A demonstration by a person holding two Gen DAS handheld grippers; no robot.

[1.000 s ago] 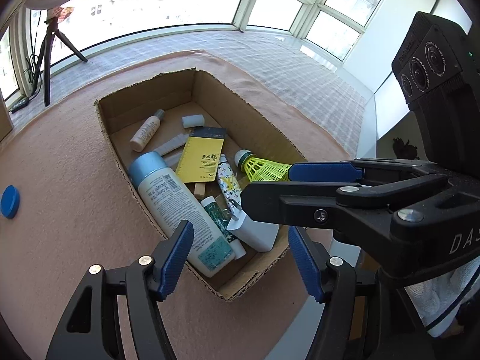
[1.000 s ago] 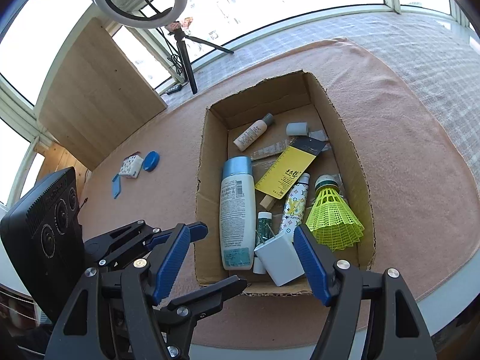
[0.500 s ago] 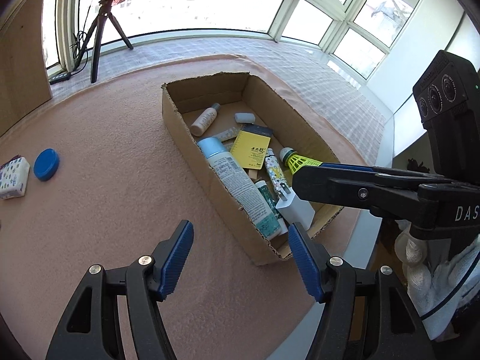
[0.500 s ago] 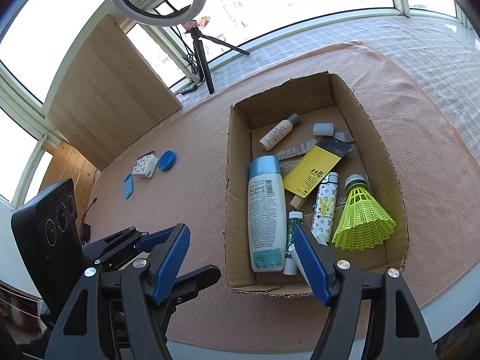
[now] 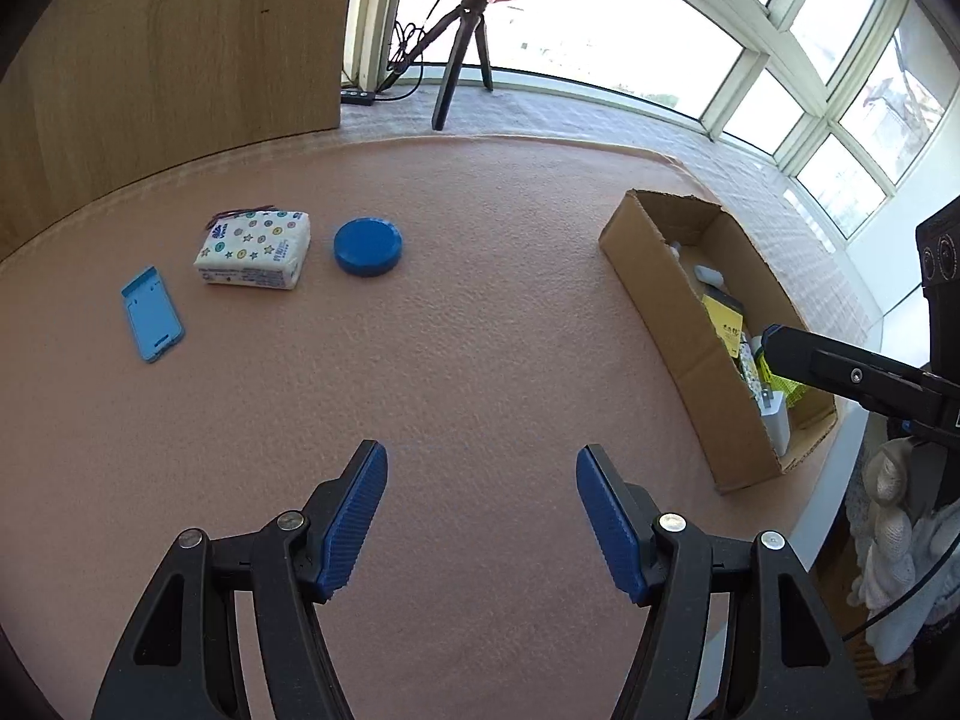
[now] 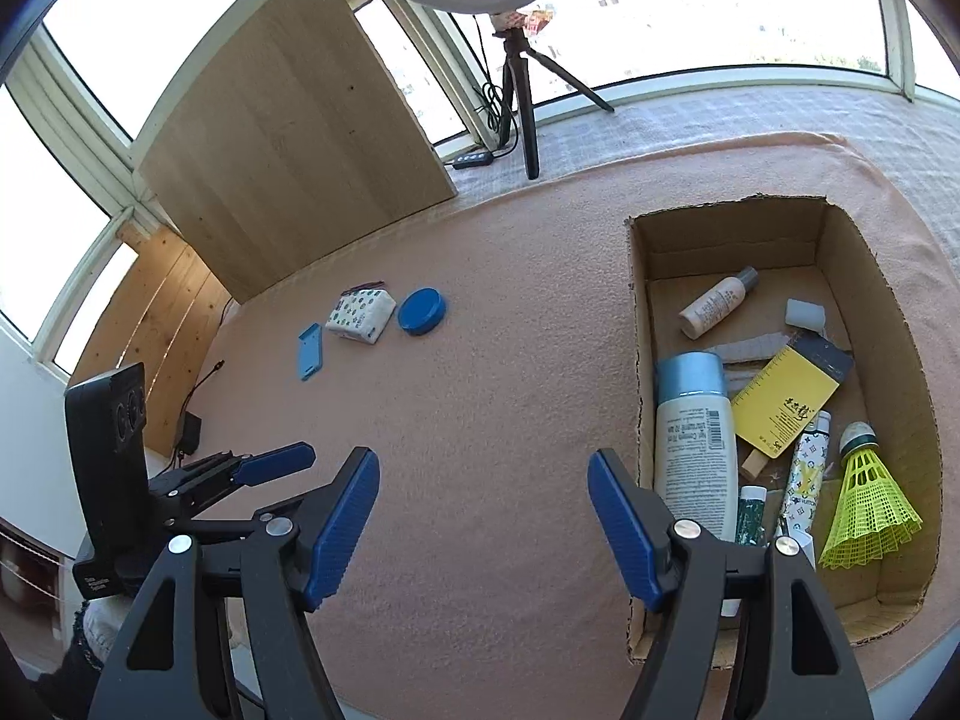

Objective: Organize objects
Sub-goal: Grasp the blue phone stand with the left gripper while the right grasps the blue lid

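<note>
Left gripper [image 5: 482,516] hangs with jaws apart and empty over bare pink mat; right gripper [image 6: 483,519] likewise. Likely next: center the jaws over the blue lid [image 5: 368,246], near the mat's far edge. Only the right view shows inside the cardboard box [image 6: 636,324].

left wrist: above the pink felt-covered surface [image 5: 480,330], tilted down, open brown cardboard box [image 5: 672,276] at 3 o'clock | right wrist: same tilt, box [image 6: 639,360] nearer, at 3–4 o'clock | shared: box, round blue lid [image 5: 368,246] [image 6: 422,311]
</note>
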